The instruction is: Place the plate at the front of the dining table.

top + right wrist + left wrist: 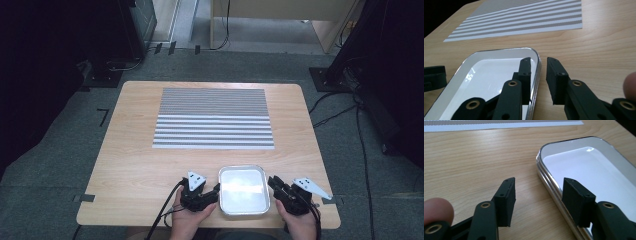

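The shallow, rounded-rectangle metal tray [244, 190] with a shiny rim and pale reflective floor sits on the light wooden table [140, 150] at its near edge, on the person's side of the grey-and-white striped mat [214, 118]. Everything here is best placed from that tray.

The left gripper [209, 194] is at the tray's left long side and the right gripper [276, 185] at its right long side, so the tray lies between the two, inward from each. Its long axis appears to run away from the person, toward the mat, though the tray is close to square in the high view and the difference is slight.

In the left gripper view, the left gripper [537, 195] is spread wide: one jaw stands over bare wood just outside the tray's rim [554, 187] and the other over the rim's inner side, with the rim in the gap and no contact that I can make out. In the right gripper view, the right gripper [539, 72] has a narrower gap; one jaw is inside the tray [489, 75], the other outside over the table, and the rim runs between them. It looks nearly closed on the rim, but I cannot tell whether the pads are actually pressing on it.

Both hands are about equally near. The coming move likely depends on each gripper straddling its own side rim squarely, so a pinch on opposite sides would lift the tray level.
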`<state>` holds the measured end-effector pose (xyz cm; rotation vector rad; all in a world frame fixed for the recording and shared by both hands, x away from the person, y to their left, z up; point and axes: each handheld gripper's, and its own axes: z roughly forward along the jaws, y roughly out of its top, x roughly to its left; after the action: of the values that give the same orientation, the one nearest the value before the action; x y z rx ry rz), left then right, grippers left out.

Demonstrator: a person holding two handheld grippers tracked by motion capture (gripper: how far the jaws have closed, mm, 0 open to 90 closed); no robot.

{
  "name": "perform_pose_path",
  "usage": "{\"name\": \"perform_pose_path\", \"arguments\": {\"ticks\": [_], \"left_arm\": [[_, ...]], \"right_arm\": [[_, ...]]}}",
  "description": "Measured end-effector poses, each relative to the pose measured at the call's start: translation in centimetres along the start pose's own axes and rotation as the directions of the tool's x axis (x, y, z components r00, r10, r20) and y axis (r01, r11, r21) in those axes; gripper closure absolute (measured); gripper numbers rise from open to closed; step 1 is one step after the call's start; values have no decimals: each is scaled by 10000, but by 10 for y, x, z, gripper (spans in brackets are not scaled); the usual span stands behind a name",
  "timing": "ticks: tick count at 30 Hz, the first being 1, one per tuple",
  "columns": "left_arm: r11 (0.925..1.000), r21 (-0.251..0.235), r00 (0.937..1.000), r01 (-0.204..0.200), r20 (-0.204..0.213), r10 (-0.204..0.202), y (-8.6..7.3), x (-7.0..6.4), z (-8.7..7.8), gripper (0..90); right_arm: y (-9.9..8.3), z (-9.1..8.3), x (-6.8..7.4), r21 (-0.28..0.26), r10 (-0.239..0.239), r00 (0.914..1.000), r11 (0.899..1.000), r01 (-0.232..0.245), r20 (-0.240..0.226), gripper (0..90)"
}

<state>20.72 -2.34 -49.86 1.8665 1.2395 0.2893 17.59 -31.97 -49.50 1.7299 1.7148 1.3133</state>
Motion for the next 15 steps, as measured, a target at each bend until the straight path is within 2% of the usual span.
{"name": "perform_pose_path", "arguments": {"ticks": [3,4,8,15], "left_arm": [[9999,-128,9999,46,163,-43,0,-2,-2,479],[9999,-148,9995,15,307,-10,-1,-5,-4,482],[10000,42,9984,-1,565,-1,-4,-11,-2,508],[9993,149,9958,-347,854,333,-9,-18,0,629]], "right_arm": [[-1,1,1,129,68,10000,9999,-67,-73,804],[-1,2,3,304,167,9997,9994,-161,-204,841],[-2,4,5,532,136,9999,9985,-139,63,895],[-3,6,4,912,349,9992,9952,-367,213,900]]}}
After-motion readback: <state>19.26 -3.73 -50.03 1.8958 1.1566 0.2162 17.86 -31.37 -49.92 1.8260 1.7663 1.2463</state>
